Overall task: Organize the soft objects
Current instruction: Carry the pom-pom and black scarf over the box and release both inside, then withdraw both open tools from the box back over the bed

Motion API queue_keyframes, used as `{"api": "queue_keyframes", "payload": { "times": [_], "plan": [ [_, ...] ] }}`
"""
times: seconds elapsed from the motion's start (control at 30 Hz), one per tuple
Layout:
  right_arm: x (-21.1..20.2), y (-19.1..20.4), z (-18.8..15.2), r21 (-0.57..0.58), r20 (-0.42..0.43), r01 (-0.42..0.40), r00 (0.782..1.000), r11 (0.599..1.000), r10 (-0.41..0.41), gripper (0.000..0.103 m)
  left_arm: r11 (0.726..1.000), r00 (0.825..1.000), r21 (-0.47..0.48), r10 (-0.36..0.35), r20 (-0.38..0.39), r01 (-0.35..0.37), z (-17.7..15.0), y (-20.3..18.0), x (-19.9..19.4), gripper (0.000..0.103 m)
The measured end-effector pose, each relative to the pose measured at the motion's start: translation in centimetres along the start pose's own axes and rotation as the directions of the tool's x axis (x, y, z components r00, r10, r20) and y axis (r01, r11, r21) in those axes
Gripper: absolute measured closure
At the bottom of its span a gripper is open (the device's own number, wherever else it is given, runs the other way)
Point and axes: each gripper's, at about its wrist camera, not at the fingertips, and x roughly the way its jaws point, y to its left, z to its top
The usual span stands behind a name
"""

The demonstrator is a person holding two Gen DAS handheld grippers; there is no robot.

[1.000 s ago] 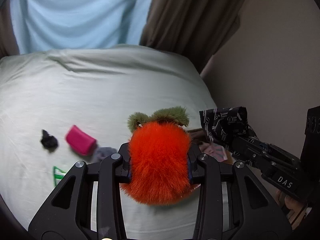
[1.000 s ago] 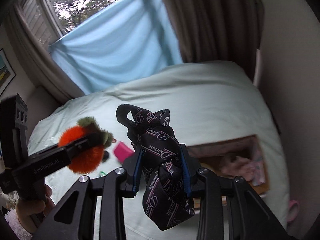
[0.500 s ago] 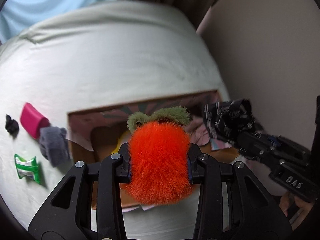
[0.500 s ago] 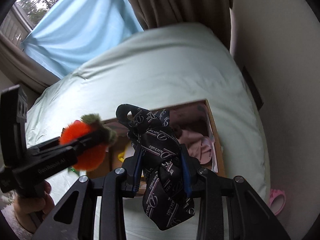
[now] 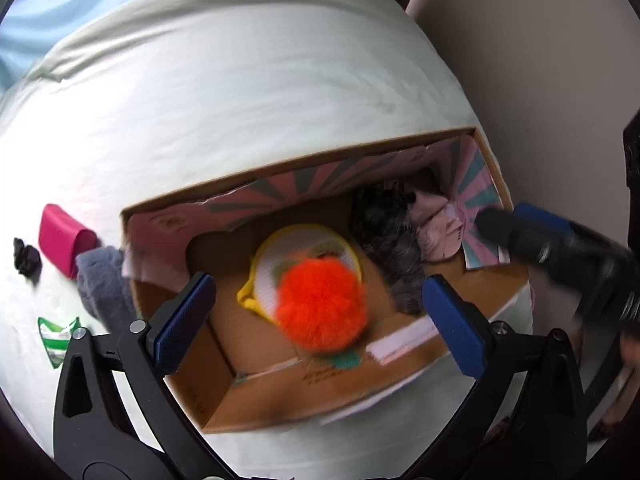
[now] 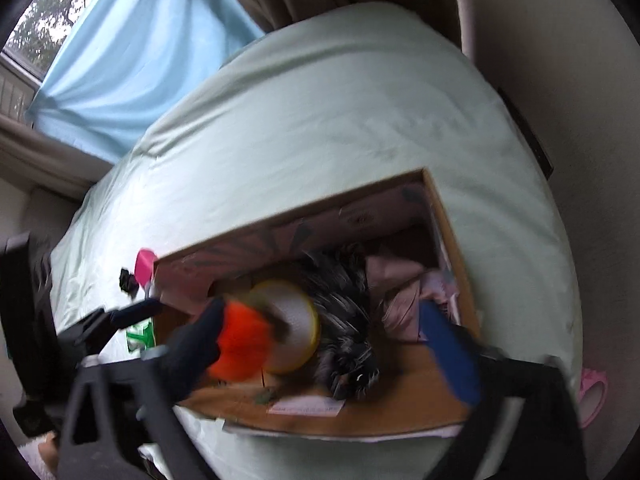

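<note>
An open cardboard box sits on the bed. My left gripper is open above it, and the orange furry toy, blurred, is loose inside the box over a yellow-rimmed white round item. My right gripper is open over the box. The black printed cloth lies blurred inside the box beside pink clothes.
On the pale bed sheet left of the box lie a magenta pouch, a grey cloth, a small black item and a green packet. A wall runs along the right. A pink object lies at the bed's edge.
Both grippers tilted down over the box and opened. The orange toy left my left gripper and the black cloth left my right gripper; both are now in the box.
</note>
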Motion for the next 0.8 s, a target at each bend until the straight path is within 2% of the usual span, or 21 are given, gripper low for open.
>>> {"api": "queue_keyframes", "payload": {
  "times": [0.17, 0.4, 0.63, 0.8],
  "plan": [
    [-0.6, -0.6, -0.2, 0.039, 0.029, -0.007, 1.0, 0.999, 0.006, 0.001, 1.0, 1.0, -0.012, 0.014, -0.017, -0.014, -1.3, 1.1, -0.4, 0.0],
    [-2.8, 0.8, -0.6, -0.028, 0.06, 0.033, 0.998, 0.999, -0.031, 0.001, 1.0, 1.0, -0.008, 0.016, 0.009, -0.016, -2.0, 0.9, -3.3, 0.0],
    [-7.1, 3.8, -1.6, -0.106, 0.09, 0.081, 0.993, 0.991, -0.071, 0.001, 1.0, 0.995, 0.0, 0.015, 0.095, -0.015, -3.1, 0.3, -9.1, 0.0],
    [-10.9, 7.3, -2.7, -0.172, 0.136, 0.13, 0.985, 0.976, -0.108, 0.001, 0.999, 0.983, -0.004, 0.033, 0.18, -0.033, -5.0, 1.3, -14.9, 0.0]
  ]
}}
